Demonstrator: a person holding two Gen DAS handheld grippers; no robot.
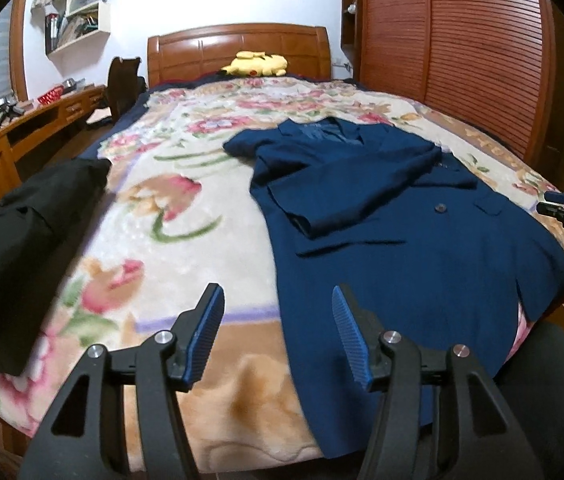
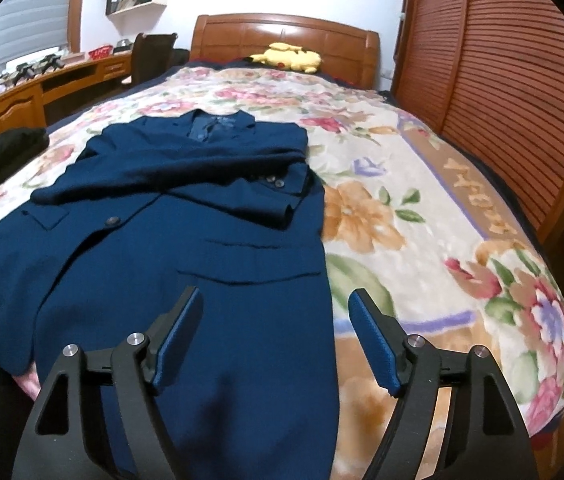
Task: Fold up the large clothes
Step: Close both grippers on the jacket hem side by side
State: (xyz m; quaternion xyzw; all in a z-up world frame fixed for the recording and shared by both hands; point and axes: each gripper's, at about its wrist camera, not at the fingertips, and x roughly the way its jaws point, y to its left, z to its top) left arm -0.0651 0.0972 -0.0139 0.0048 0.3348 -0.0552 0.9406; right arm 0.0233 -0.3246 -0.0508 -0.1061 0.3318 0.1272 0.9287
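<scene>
Right under my left gripper (image 1: 278, 316) is the near hem of the blue jacket (image 1: 402, 240), and both pads stand apart with nothing between them; the left pad hangs over bare blanket (image 1: 186, 240), the right one over the jacket's left edge. Same story on my right gripper (image 2: 276, 320): jaws wide, empty, straddling the jacket's right-hand edge, one finger above blue cloth, the other above the floral blanket.

The jacket lies flat on the bed, collar toward the headboard (image 1: 238, 46), both sleeves already crossed over the chest, the bottom hem spilling over the near edge of the mattress. So I'd judge the next job is lifting that hem and carrying it up toward the collar.

Here's what worries me. If my pads bite too deep, I pinch the fluffy blanket along with the jacket and drag the bedding up with it. If I catch only the top layer, the front panel peels open and the fold goes crooked. Lift the two corners unevenly and those crossed sleeves could slide off the chest. And that overhanging hem could slip further off the bed.

Off to the left sits a folded black garment (image 1: 22, 220), well apart.
</scene>
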